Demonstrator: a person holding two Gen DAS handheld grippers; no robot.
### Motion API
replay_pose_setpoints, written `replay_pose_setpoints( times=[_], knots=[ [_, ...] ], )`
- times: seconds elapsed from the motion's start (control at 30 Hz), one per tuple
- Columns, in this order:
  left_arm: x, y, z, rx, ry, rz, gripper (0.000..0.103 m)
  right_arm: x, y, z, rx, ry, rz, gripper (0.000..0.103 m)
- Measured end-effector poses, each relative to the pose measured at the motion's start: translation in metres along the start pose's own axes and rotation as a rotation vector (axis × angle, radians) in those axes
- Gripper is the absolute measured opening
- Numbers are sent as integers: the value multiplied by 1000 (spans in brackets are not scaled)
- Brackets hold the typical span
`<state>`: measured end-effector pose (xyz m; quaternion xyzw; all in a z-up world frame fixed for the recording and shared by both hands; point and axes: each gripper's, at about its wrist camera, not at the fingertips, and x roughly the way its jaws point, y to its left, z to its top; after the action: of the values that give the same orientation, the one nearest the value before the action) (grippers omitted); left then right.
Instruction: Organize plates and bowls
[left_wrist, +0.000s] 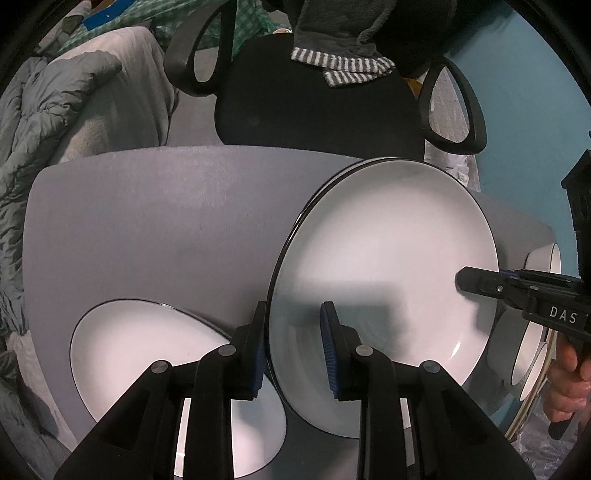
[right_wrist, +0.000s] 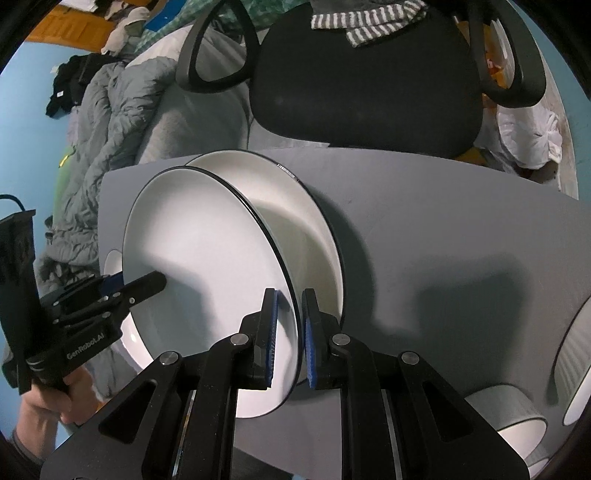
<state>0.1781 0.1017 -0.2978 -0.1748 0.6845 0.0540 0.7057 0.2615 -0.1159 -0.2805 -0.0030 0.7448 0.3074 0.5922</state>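
Holding one big plate (left_wrist: 384, 258) by its rim, left tool (left_wrist: 293, 350) and right tool (right_wrist: 290, 339) both grasp it above another plate (right_wrist: 317, 236) on the bench (left_wrist: 166, 221). Bowls (right_wrist: 506, 410) still wait.

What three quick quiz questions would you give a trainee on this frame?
1. True or false: the lifted plate is gripped at opposite rims by the left gripper and the right gripper.
2. What lies beneath it on the grey table? A) a mug B) another plate C) a fork
3. Fill in: the chair behind the table is ____.
Key: 1 true; 2 B; 3 black.
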Motion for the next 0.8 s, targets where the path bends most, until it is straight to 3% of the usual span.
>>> replay_pose_setpoints(
  times=[0.3, 0.8],
  knots=[
    [5, -6, 2, 20, 17, 27, 27, 3, -5, 7, 33, 18, -46, 14],
    [-4, -11, -9, 32, -13, 54, 30, 0, 14, 12, 30, 89, -152, 36]
  ],
)
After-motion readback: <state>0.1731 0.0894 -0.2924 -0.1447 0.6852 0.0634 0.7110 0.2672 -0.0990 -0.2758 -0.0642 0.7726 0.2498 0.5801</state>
